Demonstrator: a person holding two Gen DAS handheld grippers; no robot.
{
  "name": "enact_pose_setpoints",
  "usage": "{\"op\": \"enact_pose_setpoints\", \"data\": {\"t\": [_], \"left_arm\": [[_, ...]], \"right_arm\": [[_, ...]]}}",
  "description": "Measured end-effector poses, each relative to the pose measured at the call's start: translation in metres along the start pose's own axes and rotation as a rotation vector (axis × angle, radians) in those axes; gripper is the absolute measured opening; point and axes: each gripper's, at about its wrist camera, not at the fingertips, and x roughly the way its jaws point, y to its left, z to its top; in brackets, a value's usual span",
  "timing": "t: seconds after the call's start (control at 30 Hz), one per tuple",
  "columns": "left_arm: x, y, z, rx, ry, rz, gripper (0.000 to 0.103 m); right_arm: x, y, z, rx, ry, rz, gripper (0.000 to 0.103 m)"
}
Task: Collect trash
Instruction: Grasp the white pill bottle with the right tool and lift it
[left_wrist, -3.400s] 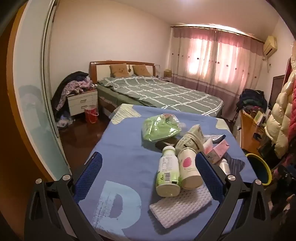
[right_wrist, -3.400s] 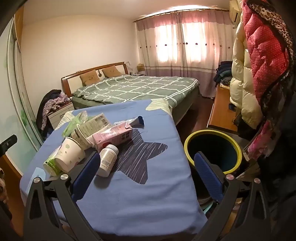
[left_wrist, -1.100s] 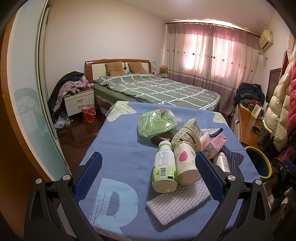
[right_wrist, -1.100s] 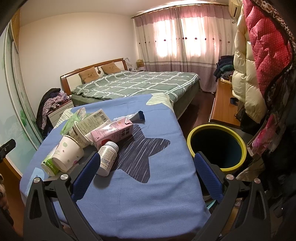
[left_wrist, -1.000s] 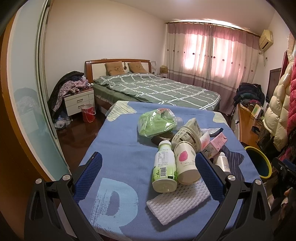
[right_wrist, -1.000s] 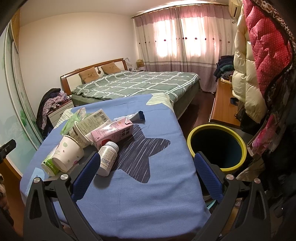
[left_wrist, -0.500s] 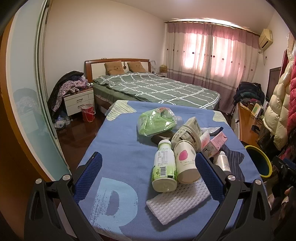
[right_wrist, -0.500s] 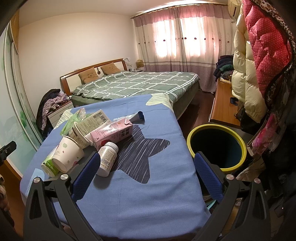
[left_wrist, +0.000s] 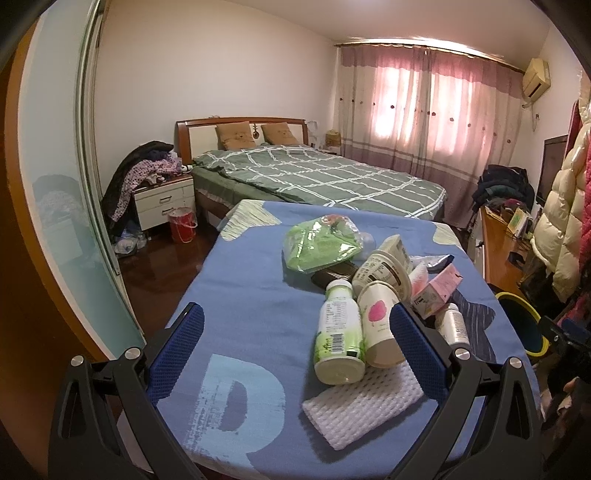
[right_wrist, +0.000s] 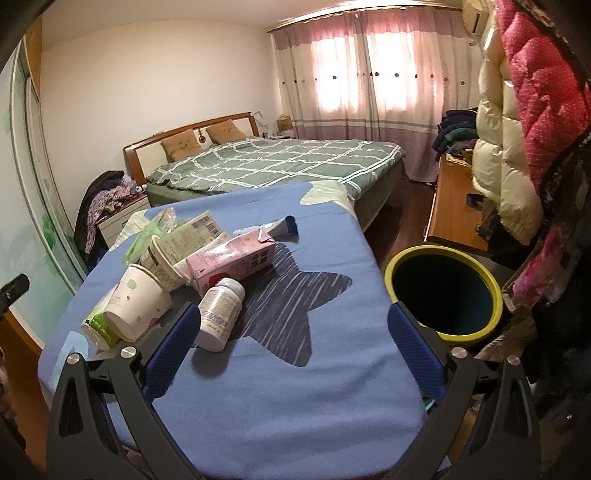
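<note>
Trash lies on a table with a blue cloth (left_wrist: 243, 295): a green-labelled bottle (left_wrist: 338, 341), a paper cup (left_wrist: 378, 326), a printed tub (left_wrist: 384, 269), a pink milk carton (right_wrist: 232, 266), a white pill bottle (right_wrist: 218, 314), a green bag (left_wrist: 319, 245), a tube (right_wrist: 277, 225) and a white woven cloth (left_wrist: 364, 404). A yellow-rimmed bin (right_wrist: 443, 291) stands right of the table. My left gripper (left_wrist: 295, 350) is open and empty, hovering at the table's near edge before the bottle. My right gripper (right_wrist: 295, 345) is open and empty above the star print.
A bed with a green checked cover (left_wrist: 321, 177) lies beyond the table. A nightstand (left_wrist: 164, 201) with piled clothes and a red bucket (left_wrist: 181, 225) stand at left. A wooden desk (right_wrist: 454, 206) and hanging jackets (right_wrist: 532, 110) crowd the right side. A sliding glass door (left_wrist: 55, 184) is at far left.
Both views have shifted only slightly; the trash has not moved and both grippers stay open and empty.
</note>
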Motion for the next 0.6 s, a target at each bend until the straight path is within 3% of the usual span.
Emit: {"op": "enact_pose_setpoints", "data": {"t": [0.33, 0.5, 0.6], "left_arm": [[0.010, 0.012, -0.003, -0.018, 0.019, 0.016, 0.099], [0.015, 0.014, -0.007, -0.016, 0.032, 0.015, 0.099], [0.019, 0.014, -0.007, -0.015, 0.043, 0.011, 0.099]], "right_arm": [[0.038, 0.033, -0.002, -0.012, 0.037, 0.046, 0.096], [0.061, 0.049, -0.009, -0.026, 0.083, 0.070, 0.084], [0.079, 0.060, -0.013, -0.032, 0.116, 0.078, 0.082]]}}
